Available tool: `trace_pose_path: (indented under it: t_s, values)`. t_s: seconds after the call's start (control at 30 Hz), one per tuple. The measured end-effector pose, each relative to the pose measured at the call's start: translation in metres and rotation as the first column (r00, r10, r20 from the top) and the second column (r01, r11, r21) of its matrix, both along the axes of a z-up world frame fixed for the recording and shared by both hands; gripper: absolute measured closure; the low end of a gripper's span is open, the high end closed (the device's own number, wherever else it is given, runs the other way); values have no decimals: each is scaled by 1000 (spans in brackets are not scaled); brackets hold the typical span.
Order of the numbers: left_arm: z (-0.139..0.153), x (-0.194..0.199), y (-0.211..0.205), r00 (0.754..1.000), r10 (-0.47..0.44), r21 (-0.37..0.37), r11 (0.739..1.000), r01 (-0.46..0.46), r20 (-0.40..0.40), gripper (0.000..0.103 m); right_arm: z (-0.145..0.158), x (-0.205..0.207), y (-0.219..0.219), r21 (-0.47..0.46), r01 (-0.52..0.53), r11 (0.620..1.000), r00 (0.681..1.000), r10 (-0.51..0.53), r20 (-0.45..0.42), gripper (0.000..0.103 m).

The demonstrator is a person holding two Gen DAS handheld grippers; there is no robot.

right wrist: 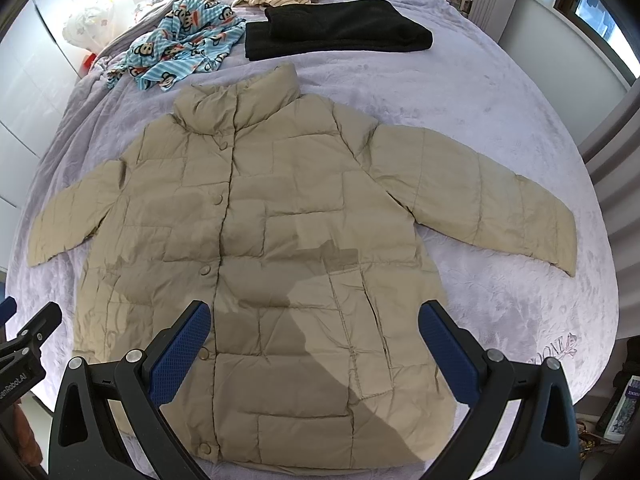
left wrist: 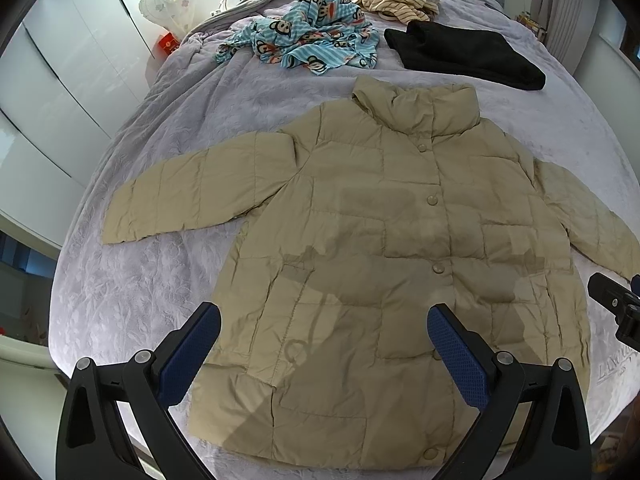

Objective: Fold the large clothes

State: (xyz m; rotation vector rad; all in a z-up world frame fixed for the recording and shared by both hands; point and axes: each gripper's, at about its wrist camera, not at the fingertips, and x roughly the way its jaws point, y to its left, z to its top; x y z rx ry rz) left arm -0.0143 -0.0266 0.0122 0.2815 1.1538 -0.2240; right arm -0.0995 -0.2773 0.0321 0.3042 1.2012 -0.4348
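The jacket (left wrist: 372, 240) lies flat mid-frame on the bed (left wrist: 140, 280), collar toward the top. Both grippers, left gripper (left wrist: 324, 344) and right gripper (right wrist: 314, 340), hover over its hem, fingers apart, empty.

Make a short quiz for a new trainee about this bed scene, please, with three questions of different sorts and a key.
1. True or false: the beige jacket lies flat with both sleeves spread.
2. Which item lies nearest the jacket's collar? A. black garment B. monkey-print cloth C. striped cloth
3. How do the jaws of the left gripper and right gripper stand?

Key: 1 true; 2 A; 3 open, holding nothing.
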Motion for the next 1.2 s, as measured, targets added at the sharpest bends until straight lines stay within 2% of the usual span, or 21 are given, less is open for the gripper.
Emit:
trace_pose_path:
  t_s: [0.8,1.1,1.2]
  values:
    - [-8,2,8,1000,-1,2,1000,1,-16,0,-7,5,3,9,-1,1000,1000,1,-9,0]
    - [-18,12,6,998,9,-8,1000,-9,-66,0,-12,14,6,12,-6,1000,999,7,-39,0]
    - [-26,18,11,995,5,-41,999,-10,-100,0,-13,15,10,25,-8,1000,999,9,-41,0]
